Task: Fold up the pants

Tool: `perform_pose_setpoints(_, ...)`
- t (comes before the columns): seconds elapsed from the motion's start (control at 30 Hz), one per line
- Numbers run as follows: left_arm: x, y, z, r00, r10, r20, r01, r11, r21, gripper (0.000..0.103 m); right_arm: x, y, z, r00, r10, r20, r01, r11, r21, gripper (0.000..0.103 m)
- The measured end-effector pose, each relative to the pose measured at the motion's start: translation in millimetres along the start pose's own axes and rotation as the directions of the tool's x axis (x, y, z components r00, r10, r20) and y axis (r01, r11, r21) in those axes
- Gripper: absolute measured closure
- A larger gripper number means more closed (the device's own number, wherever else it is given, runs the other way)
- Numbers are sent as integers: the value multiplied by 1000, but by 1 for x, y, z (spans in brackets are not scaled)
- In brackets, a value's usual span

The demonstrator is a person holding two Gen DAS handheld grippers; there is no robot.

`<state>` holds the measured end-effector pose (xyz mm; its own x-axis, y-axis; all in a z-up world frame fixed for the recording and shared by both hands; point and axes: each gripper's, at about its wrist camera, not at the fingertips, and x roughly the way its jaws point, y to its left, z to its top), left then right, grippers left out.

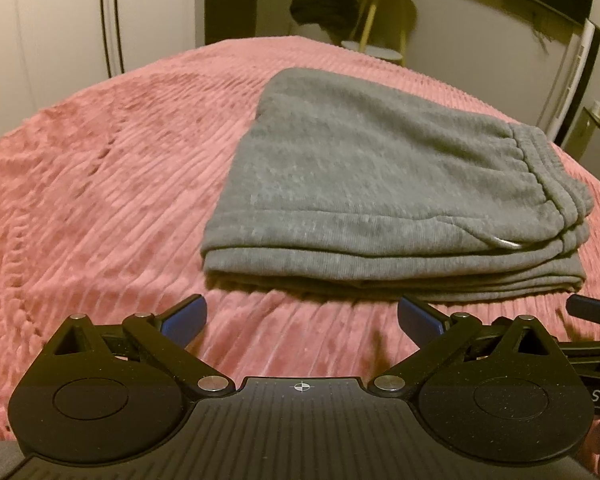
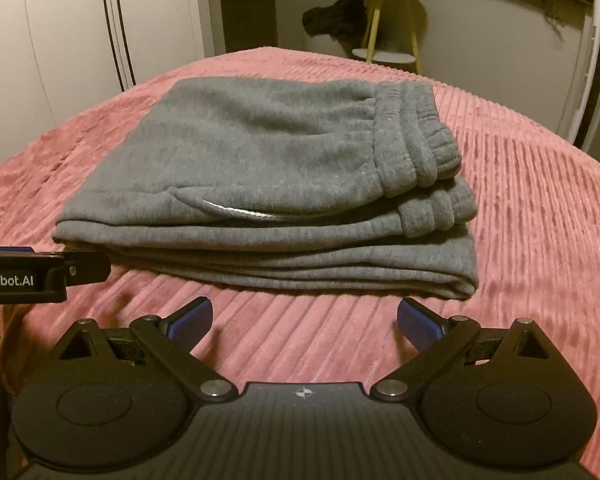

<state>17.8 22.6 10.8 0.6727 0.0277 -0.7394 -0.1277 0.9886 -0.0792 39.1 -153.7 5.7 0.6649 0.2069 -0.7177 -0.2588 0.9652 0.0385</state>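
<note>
Grey sweatpants (image 1: 372, 184) (image 2: 268, 184) lie folded into a thick flat stack on a pink ribbed bedspread (image 1: 100, 184) (image 2: 540, 208), with the ribbed waistband at the stack's right end. My left gripper (image 1: 302, 316) hovers open just in front of the stack's near edge, nothing between its blue pads. My right gripper (image 2: 304, 318) is also open and empty, a short way before the same near edge. In the right wrist view, the left gripper's body (image 2: 24, 276) shows at the left edge. The right gripper's tip (image 1: 592, 308) shows at the right edge of the left wrist view.
Beyond the bed stands a small yellow-legged side table (image 2: 384, 20) with a dark garment (image 2: 336, 16) draped by it. White wardrobe doors (image 2: 80, 32) line the left wall. A tall white panel (image 1: 572, 80) stands at the right.
</note>
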Motion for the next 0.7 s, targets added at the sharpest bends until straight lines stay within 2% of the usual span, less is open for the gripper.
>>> perform_pose_setpoints(0.1,2,-1,0,1000,-1,2,1,1000,5,0,-1,-1,-1,1000,-21,10,21,1000,-2,4)
perform_pose_setpoints(0.7,2,-5,-2,1000,10,10,-10,1000,28,0,-9,-10,0,999,-27,34,25,999,47,4)
